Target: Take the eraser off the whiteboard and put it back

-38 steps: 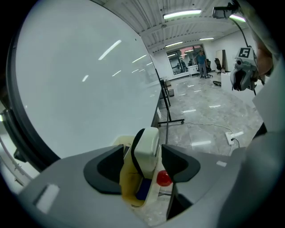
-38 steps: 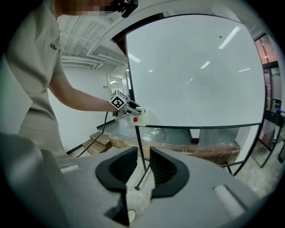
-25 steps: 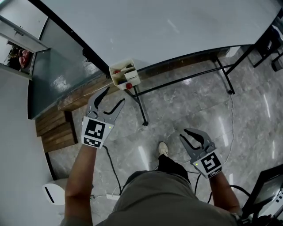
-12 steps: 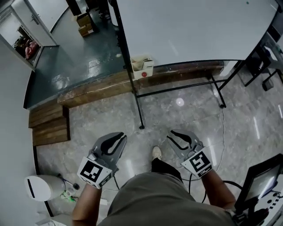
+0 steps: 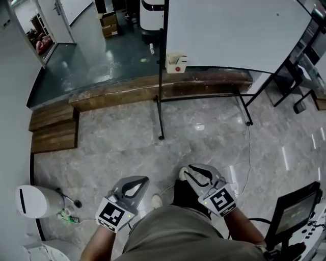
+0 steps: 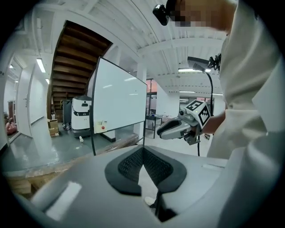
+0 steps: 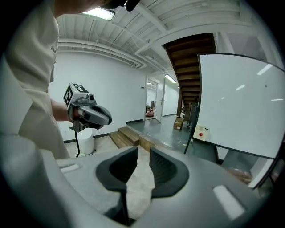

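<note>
The whiteboard (image 5: 234,30) stands on a black frame at the top right of the head view. A small white holder with a red dot (image 5: 176,62) hangs at its lower left corner; I cannot make out an eraser in it. It also shows far off as the holder (image 6: 101,126) and the holder (image 7: 201,132). Both grippers hang low by my body, far from the board. My left gripper (image 5: 144,179) is shut and empty, its pads meeting at the left gripper (image 6: 142,149). My right gripper (image 5: 186,170) stands slightly open, with only floor in the gap of the right gripper (image 7: 140,150).
A long wooden step (image 5: 127,89) runs under the board, with lower steps (image 5: 51,133) at the left. A white bin (image 5: 31,201) stands at the bottom left and a monitor (image 5: 298,210) at the bottom right. A white machine (image 5: 153,12) and boxes (image 5: 109,23) stand behind the board.
The view has pulled back from the whiteboard, and the holder is now far off. Both grippers dropped toward my body. The left jaws went from open to shut.
</note>
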`<action>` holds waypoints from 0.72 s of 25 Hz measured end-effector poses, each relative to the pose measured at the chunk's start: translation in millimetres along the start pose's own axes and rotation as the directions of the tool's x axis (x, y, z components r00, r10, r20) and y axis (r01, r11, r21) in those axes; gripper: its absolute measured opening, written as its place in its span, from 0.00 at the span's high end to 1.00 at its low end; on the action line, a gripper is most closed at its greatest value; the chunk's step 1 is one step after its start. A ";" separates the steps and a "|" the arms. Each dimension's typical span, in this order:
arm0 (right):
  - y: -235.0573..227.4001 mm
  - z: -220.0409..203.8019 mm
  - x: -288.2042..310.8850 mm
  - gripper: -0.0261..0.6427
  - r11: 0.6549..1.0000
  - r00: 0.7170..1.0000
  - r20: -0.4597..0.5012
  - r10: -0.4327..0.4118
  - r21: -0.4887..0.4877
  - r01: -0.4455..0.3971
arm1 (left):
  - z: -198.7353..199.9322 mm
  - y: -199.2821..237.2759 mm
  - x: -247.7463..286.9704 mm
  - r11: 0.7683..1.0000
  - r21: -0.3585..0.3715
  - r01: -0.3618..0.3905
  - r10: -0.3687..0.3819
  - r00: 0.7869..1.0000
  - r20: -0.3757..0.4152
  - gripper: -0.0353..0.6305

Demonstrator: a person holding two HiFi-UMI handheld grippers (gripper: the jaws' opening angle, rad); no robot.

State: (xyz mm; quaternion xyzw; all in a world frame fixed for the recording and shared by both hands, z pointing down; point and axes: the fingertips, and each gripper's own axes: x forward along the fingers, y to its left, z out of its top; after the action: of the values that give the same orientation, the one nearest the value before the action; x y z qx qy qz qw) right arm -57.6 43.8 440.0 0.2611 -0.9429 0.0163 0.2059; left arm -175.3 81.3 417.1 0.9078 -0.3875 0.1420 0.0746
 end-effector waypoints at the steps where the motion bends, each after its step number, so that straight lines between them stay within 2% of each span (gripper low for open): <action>1: 8.8 0.4 -9.2 0.85 1.000 1.000 0.001 0.002 -0.004 -0.002 | -2.5 -10.7 -6.8 1.000 -0.004 0.001 -0.001 1.000 0.003 0.94; 7: 36.1 -4.0 -59.9 0.85 0.999 1.000 0.016 0.016 -0.038 -0.015 | -1.0 -78.2 -13.7 1.000 -0.023 0.017 -0.017 1.000 0.024 0.94; 11: 44.4 -17.5 -112.9 0.85 0.997 0.998 0.045 0.046 -0.071 -0.042 | 15.0 -133.1 -0.2 1.000 -0.026 -0.004 0.005 0.999 0.032 0.94; 18: 30.9 -87.4 -244.2 0.85 0.997 0.998 0.034 0.060 -0.053 -0.058 | 35.3 -255.1 42.9 0.997 -0.018 -0.072 0.073 0.996 0.043 0.94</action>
State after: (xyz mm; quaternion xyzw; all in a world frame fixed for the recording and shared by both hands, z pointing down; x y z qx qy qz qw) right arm 150.3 201.1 425.3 0.2281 -0.9538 -0.0070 0.1952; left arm 44.9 219.0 390.7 0.8954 -0.4229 0.1217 0.0682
